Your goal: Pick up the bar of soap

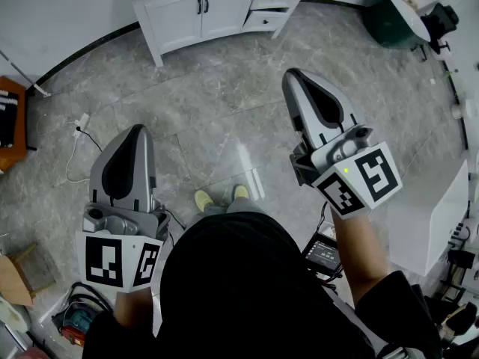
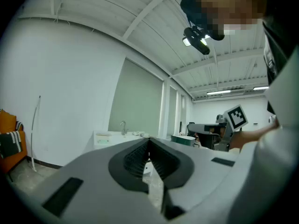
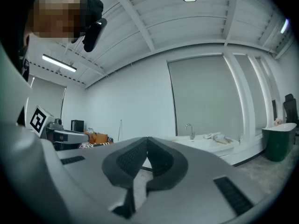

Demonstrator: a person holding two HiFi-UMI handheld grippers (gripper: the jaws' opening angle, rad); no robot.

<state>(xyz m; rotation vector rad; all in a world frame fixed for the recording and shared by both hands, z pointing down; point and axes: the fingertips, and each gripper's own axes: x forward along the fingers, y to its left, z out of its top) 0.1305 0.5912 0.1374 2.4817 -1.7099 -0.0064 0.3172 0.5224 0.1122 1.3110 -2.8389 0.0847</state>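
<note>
Left tongs (image 2: 149,140): shut, the tips meet and nothing sits between them; they are level above the floor at the near left and point toward the far wall
Right tongs (image 3: 148,139): shut tip to tip and empty; level, a little farther out than the left pair, to its right and well apart from it
Bar of soap: I cannot pick it out in any view; a few small pale things lie on the tabletop beside the tap, too small to tell
Tabletop (image 3: 205,143): white top of the cabinet at the far wall, well apart from both tongs
Tap (image 3: 189,130): upright on the tabletop
Cabinet (image 1: 202,13): white, doors on the left, drawers on the right
Floor (image 1: 224,111): grey marbled tiles with a glare streak between the two tongs
Shoes (image 1: 203,200): yellowish, near, between the two tongs
Green tub (image 1: 393,21): dark green with a white rim, at the far right
White cable (image 1: 75,144): loose on the floor, left of the left tongs
</note>
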